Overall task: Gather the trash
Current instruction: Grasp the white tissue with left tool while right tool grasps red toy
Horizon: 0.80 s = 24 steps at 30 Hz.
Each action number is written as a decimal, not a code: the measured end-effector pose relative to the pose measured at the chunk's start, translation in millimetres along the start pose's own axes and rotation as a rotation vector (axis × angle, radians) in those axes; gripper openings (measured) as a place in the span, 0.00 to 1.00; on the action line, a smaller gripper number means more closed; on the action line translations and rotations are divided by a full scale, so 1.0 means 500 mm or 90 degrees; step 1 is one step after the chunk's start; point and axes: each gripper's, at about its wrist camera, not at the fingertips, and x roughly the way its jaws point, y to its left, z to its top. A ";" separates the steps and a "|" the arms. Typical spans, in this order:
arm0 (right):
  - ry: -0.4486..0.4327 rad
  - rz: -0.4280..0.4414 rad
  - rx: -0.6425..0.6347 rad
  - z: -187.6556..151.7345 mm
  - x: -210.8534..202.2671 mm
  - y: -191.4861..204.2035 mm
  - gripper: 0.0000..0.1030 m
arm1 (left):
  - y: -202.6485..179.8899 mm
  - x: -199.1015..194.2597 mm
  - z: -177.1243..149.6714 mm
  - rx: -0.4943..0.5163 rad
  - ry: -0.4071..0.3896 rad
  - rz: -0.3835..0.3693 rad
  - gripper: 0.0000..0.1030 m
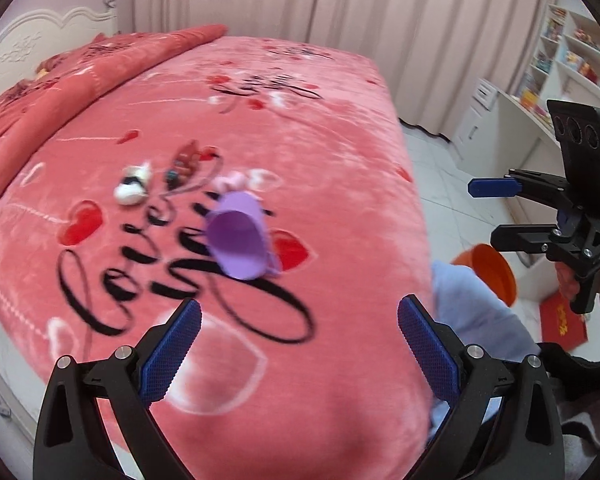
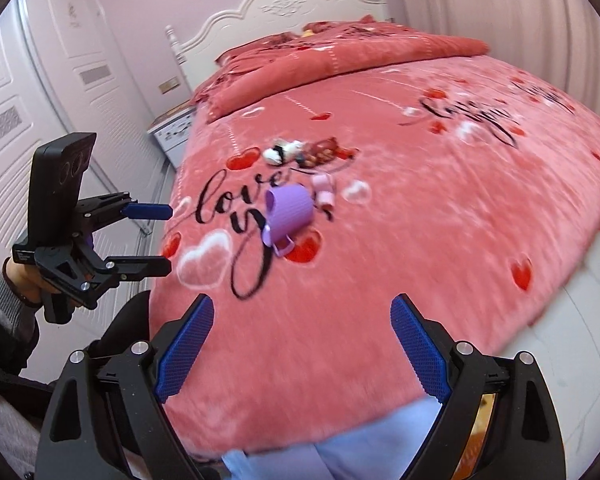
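Trash: a purple cup (image 1: 238, 242) lies on its side on my pink bedspread (image 1: 332, 152), mouth toward me, over the black lettering near the foot of the bed. Beyond it lie a crumpled white scrap (image 1: 132, 186), a dark reddish wrapper (image 1: 186, 162) and a small pink piece (image 1: 230, 180), near one another. My left gripper (image 1: 300, 344) hovers short of the cup, fingers spread wide, nothing between the blue pads (image 1: 172, 356). At the right edge my right gripper (image 1: 496, 212) is seen from the side, also parted and empty. An orange bin (image 1: 494, 276) stands on the floor beside the bed, just below that tool.

From the right wrist view, the purple cup (image 2: 290, 214) shows its ribbed wall and handle, base toward the headboard (image 2: 284, 4). The pink piece (image 2: 324, 192) sits just beside it; the white scrap (image 2: 282, 150) and wrapper (image 2: 322, 152) lie farther up the bed. My right gripper (image 2: 302, 350) is spread and empty, well short of the cup. My left gripper (image 2: 156, 238) shows at the left, likewise unloaded.

Procedure, as I judge it: both views are blurred, so I steady first. I approach the cup low, set one pad inside the mouth and one on the ribbed wall, and close gently, since the wall looks soft. I avoid pinching plush fabric with it.
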 end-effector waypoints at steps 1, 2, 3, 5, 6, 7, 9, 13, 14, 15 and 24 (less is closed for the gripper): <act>0.002 0.006 -0.009 0.021 0.017 0.006 0.86 | 0.013 -0.001 0.005 -0.001 -0.001 0.003 0.94; 0.004 0.009 -0.014 0.033 0.029 0.010 0.86 | 0.024 -0.001 0.010 -0.001 -0.002 0.005 0.94; 0.005 0.012 -0.020 0.048 0.041 0.013 0.86 | 0.039 -0.001 0.018 -0.002 -0.005 0.009 0.94; 0.008 0.020 -0.032 0.079 0.069 0.017 0.86 | 0.067 0.003 0.031 -0.002 -0.004 0.017 0.94; 0.010 0.022 -0.035 0.092 0.082 0.017 0.86 | 0.084 0.007 0.040 -0.002 -0.003 0.022 0.94; 0.013 0.026 -0.038 0.106 0.096 0.017 0.86 | 0.095 0.012 0.046 -0.003 -0.002 0.024 0.94; 0.020 0.030 -0.049 0.133 0.125 0.015 0.86 | 0.121 0.024 0.062 -0.005 0.001 0.028 0.94; 0.028 0.037 -0.069 0.188 0.189 0.006 0.86 | 0.174 0.059 0.095 -0.007 0.010 0.030 0.94; 0.029 0.039 -0.071 0.204 0.209 0.002 0.86 | 0.185 0.068 0.102 -0.006 0.012 0.031 0.94; 0.030 0.041 -0.074 0.215 0.227 -0.002 0.86 | 0.198 0.080 0.110 -0.007 0.015 0.031 0.94; 0.061 0.057 -0.075 0.308 0.403 -0.058 0.86 | 0.307 0.186 0.163 -0.013 0.032 0.024 0.94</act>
